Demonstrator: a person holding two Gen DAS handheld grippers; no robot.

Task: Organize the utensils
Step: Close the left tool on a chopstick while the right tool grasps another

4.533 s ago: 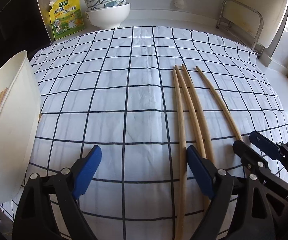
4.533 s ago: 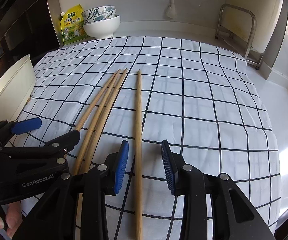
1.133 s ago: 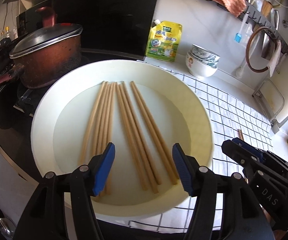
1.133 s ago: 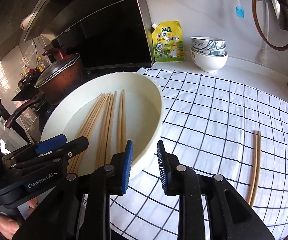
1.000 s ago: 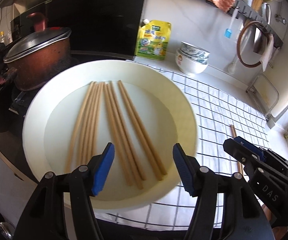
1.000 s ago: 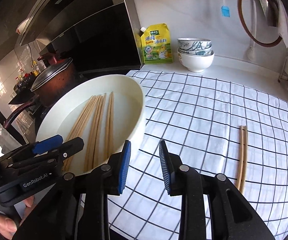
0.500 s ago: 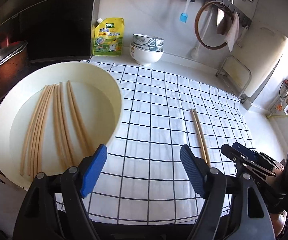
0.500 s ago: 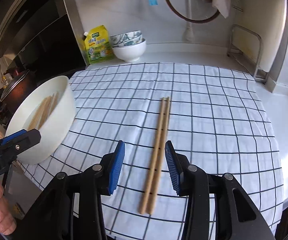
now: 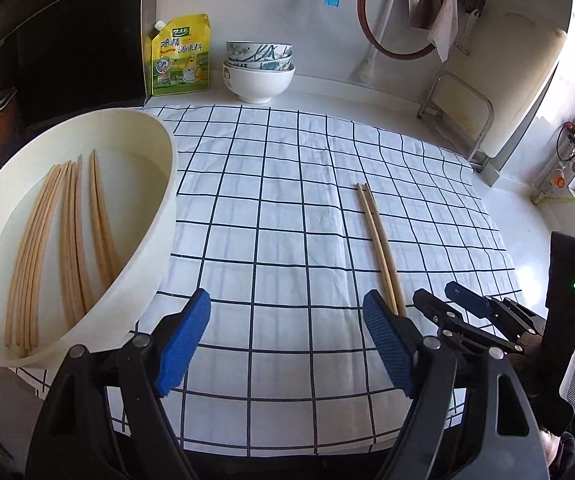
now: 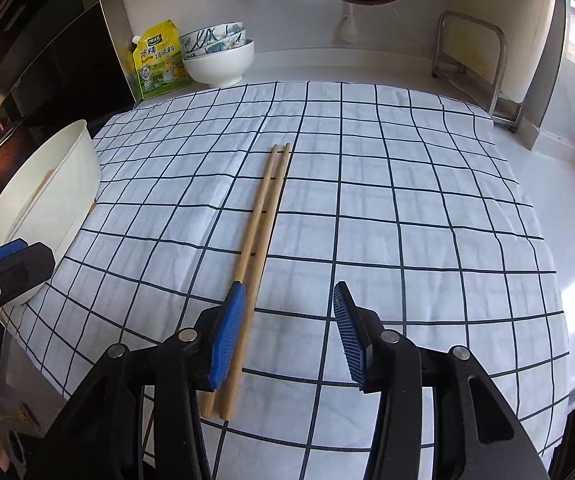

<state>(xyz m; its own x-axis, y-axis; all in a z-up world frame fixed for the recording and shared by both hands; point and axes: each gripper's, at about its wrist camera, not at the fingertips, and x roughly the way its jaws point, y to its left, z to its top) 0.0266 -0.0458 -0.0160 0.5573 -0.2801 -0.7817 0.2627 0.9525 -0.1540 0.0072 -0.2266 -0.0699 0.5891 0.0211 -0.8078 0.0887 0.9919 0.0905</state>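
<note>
Both hand-held grippers hang over the checked cloth (image 10: 367,200) with jaws apart and opening, nothing between them: the chopstick pair (image 10: 263,216) lies just ahead of the right hand-held gripper (image 10: 287,332), the bowl (image 9: 155,216) of chopsticks left of the left hand-held gripper (image 9: 283,344).

yellow-green pouch (image 9: 179,56) printed with large Chinese characters, smaller print on it too blurred to read
</note>
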